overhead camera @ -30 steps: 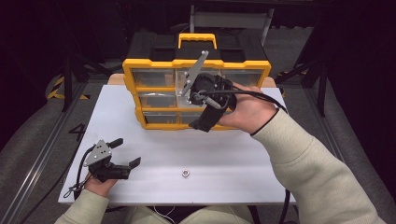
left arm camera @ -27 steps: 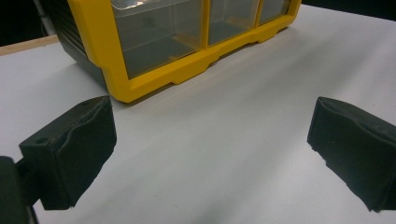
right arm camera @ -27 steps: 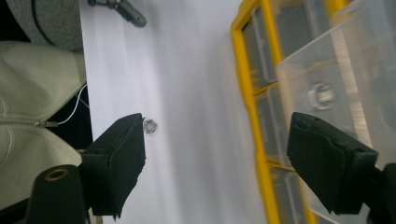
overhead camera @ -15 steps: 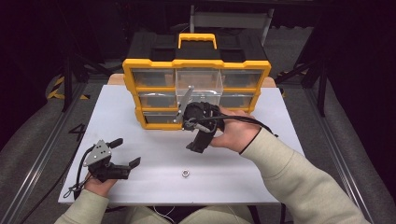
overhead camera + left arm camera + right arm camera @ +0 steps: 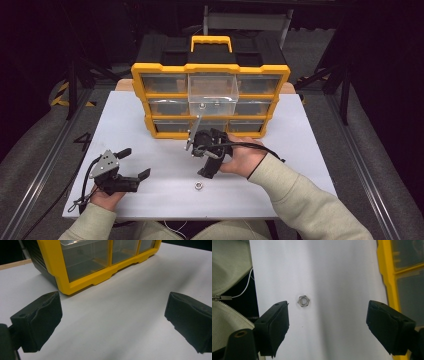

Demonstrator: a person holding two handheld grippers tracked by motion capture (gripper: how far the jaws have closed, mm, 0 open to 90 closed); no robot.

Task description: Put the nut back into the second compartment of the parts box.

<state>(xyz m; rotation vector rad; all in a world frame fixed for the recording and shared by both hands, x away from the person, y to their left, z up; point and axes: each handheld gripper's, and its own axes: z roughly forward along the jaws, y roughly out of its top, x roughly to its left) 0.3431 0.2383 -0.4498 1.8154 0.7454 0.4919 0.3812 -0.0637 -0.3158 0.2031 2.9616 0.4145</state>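
A small steel hex nut [image 5: 198, 186] lies on the white table [image 5: 125, 125] near its front edge. My right gripper [image 5: 203, 169] hangs just above and behind the nut, tilted down toward it. In the right gripper view the nut [image 5: 303, 301] sits just beyond the tip of the left jaw, and the right gripper [image 5: 329, 327] is open with nothing between its pads. My left gripper [image 5: 135, 163] rests at the front left of the table, open and empty. In its own view the left gripper [image 5: 115, 322] faces bare table.
A yellow and black drawer organizer [image 5: 210, 100] stands at the back of the table, with its top middle clear drawer [image 5: 212, 90] pulled out. The organizer's lower corner [image 5: 82, 265] lies ahead of the left gripper. A sleeve and jacket zip [image 5: 227, 310] border the table's front edge.
My right gripper has come down from in front of the organizer's drawers to just above the table beside the nut. The left gripper has stayed where it was.
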